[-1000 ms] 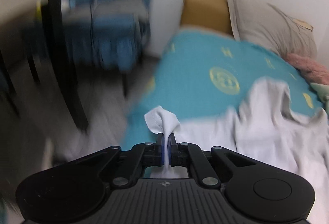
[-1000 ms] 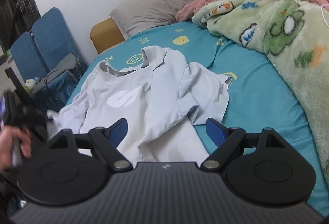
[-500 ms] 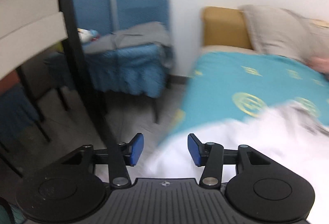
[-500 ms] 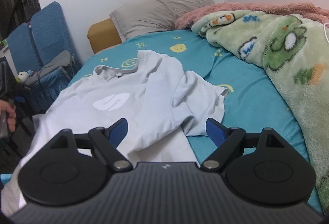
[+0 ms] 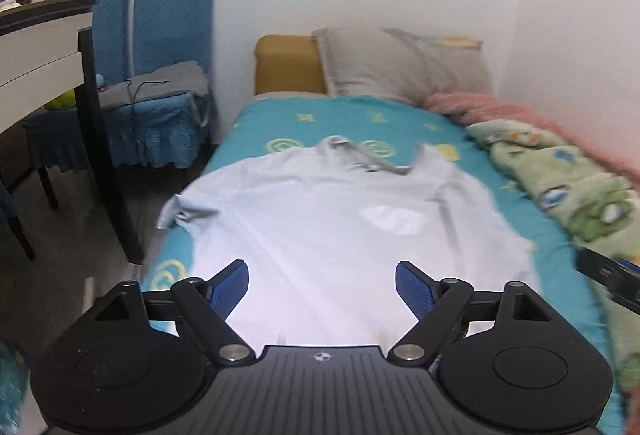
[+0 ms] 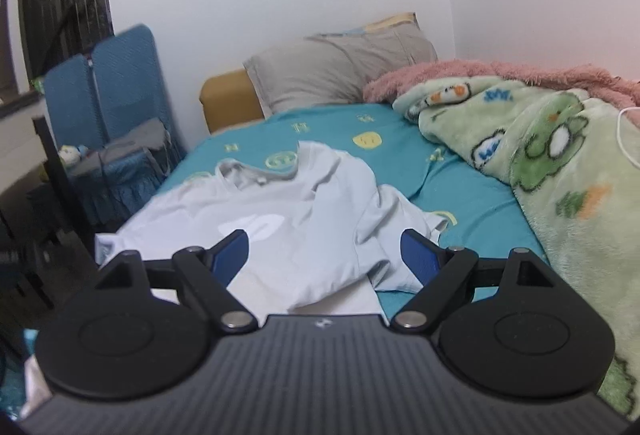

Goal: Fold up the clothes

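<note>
A light grey T-shirt (image 5: pixel 320 219) with a white chest logo lies face up on the teal bed sheet (image 5: pixel 360 119), collar toward the pillow. In the right wrist view the shirt (image 6: pixel 280 227) has its right side folded and bunched over itself. My left gripper (image 5: pixel 322 285) is open and empty above the shirt's lower hem. My right gripper (image 6: pixel 324 253) is open and empty above the shirt's lower right part. A dark piece of the right gripper shows at the right edge of the left wrist view.
A green cartoon blanket (image 6: pixel 560 163) and a pink one (image 6: pixel 480 73) cover the bed's right side. A grey pillow (image 5: pixel 400 63) lies at the head. A blue chair (image 5: pixel 156 83) and a dark table leg (image 5: pixel 108 155) stand left of the bed.
My left gripper let go of the shirt's sleeve, opened wide and swung from the bed's left edge to face along the bed. The shirt now lies spread flatter. The right gripper stayed open.
</note>
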The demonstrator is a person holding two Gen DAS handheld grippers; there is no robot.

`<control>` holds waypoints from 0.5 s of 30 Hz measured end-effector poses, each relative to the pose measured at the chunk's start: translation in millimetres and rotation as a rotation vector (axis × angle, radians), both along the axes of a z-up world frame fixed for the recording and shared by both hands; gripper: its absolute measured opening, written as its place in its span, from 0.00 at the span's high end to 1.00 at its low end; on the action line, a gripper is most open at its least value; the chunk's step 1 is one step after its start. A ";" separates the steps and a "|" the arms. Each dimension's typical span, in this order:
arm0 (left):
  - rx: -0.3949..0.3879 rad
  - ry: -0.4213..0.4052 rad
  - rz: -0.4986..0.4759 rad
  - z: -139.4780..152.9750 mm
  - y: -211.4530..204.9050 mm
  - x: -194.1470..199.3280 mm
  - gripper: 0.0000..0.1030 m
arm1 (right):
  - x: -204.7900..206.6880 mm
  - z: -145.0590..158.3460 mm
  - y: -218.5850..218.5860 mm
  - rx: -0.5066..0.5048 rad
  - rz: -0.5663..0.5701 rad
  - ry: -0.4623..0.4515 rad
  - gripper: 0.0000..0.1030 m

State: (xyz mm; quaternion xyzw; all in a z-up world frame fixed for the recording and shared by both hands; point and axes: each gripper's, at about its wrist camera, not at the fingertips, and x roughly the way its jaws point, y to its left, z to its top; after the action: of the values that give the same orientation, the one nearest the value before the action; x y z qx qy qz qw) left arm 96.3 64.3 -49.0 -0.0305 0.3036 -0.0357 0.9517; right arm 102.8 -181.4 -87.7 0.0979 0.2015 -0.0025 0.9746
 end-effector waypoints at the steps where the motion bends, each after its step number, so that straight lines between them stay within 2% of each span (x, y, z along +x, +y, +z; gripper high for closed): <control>1: -0.008 -0.007 -0.008 2.9 -5.2 -8.5 0.18 | -5.6 5.3 1.0 -0.003 0.001 -0.009 0.18; 6: -0.003 -0.019 -0.026 27.0 -26.3 -37.4 0.17 | -28.2 29.3 5.1 0.009 -0.002 -0.029 0.18; 9: -0.016 -0.058 -0.012 45.6 -25.2 -34.8 0.07 | -39.4 42.4 6.6 0.010 -0.006 -0.037 0.18; 12: -0.008 -0.101 -0.016 51.2 -27.2 -39.0 0.05 | -48.9 48.8 5.1 0.015 0.005 -0.059 0.18; 15: 0.000 -0.131 -0.020 44.0 -29.0 -44.7 0.05 | -49.2 46.2 3.5 0.007 0.000 -0.056 0.45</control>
State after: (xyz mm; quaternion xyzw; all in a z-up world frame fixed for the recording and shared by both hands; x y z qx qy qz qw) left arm 51.6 35.3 -5.0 -0.0251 0.2411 -0.0472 0.9690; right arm 53.7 -177.8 -41.4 0.1015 0.1740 0.0008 0.9795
